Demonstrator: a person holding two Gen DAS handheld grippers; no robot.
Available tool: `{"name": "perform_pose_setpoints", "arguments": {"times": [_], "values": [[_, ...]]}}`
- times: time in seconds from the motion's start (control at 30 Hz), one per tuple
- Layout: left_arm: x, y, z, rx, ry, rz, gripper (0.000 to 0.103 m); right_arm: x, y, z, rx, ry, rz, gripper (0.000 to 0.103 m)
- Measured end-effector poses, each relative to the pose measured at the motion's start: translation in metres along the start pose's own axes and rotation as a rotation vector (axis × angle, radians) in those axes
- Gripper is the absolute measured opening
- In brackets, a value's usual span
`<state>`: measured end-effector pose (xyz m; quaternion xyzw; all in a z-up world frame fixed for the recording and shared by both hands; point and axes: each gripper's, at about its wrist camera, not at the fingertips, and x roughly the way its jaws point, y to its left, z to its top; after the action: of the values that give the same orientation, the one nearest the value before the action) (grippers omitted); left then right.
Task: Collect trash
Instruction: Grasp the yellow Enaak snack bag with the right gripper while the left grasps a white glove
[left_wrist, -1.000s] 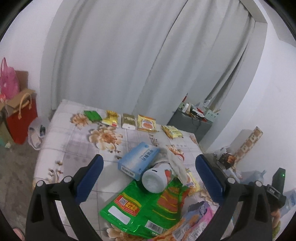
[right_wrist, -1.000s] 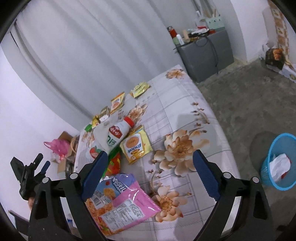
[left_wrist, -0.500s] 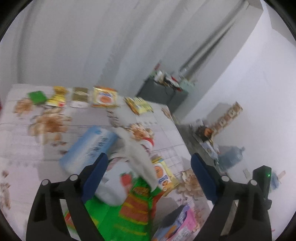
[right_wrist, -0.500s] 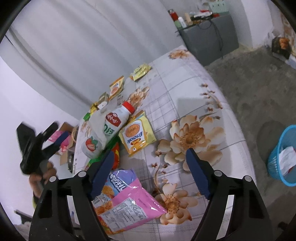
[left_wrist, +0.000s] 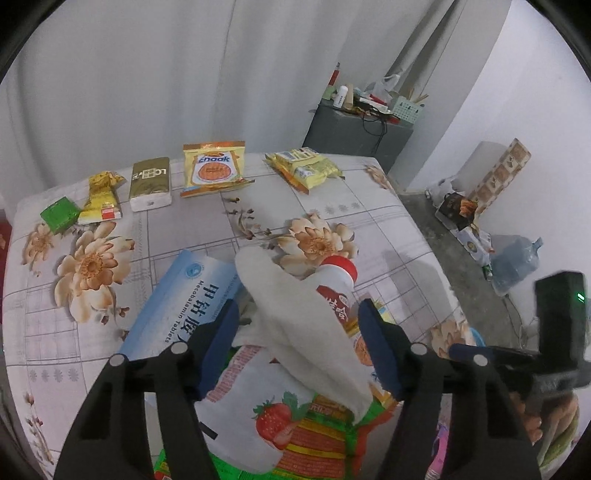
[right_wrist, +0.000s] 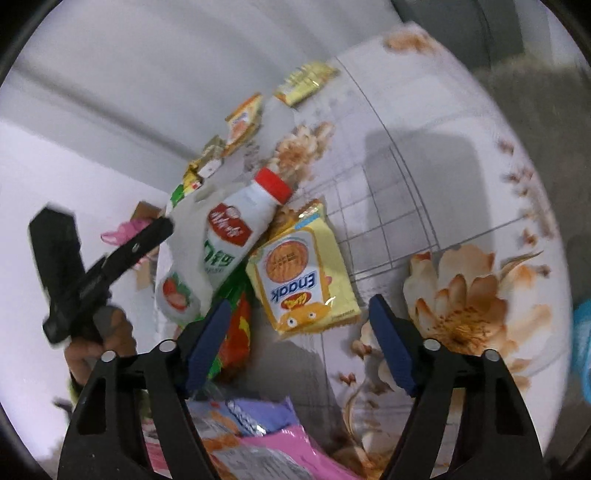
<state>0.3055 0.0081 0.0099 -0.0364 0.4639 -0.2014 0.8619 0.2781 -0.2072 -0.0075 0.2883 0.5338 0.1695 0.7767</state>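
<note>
A table under a white flower-printed cloth (left_wrist: 332, 206) stands before pale grey curtains (left_wrist: 166, 74). Both the left gripper (left_wrist: 295, 332) and right gripper (right_wrist: 297, 325) gape empty above a crumpled white tissue (left_wrist: 295, 325) draped over a red-capped white bottle (right_wrist: 236, 229).

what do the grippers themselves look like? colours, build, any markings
The left gripper and right gripper match: black plastic arms with cut-out slots and silver rivets, ending in dark blue ribbed finger pads. Seen from the left camera, the right unit's black handle block carries a small green LED. A bare hand grips the left handle. No cables or markings visible.
</note>
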Motion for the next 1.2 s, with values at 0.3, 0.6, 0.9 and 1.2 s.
{"name": "perform_pose_setpoints", "arguments": {"times": [0.3,0.6,0.9,1.2], "values": [[0.01,0.003,-0.003,-0.006,0.023,0.0,0.043,0.035,-0.007,0.013,0.055,0.057,0.002,0.057],[0.009,0.001,-0.005,0.004,0.006,0.011,0.025,0.048,0.0,0.015,0.014,0.069,-0.058,0.025],[0.005,0.002,-0.007,0.003,-0.02,0.014,0.016,0.05,0.004,0.01,-0.049,0.049,-0.121,0.003],[-0.019,0.006,-0.006,-0.019,-0.096,-0.007,0.01,0.019,-0.011,0.003,-0.004,-0.026,-0.072,0.002]]}}
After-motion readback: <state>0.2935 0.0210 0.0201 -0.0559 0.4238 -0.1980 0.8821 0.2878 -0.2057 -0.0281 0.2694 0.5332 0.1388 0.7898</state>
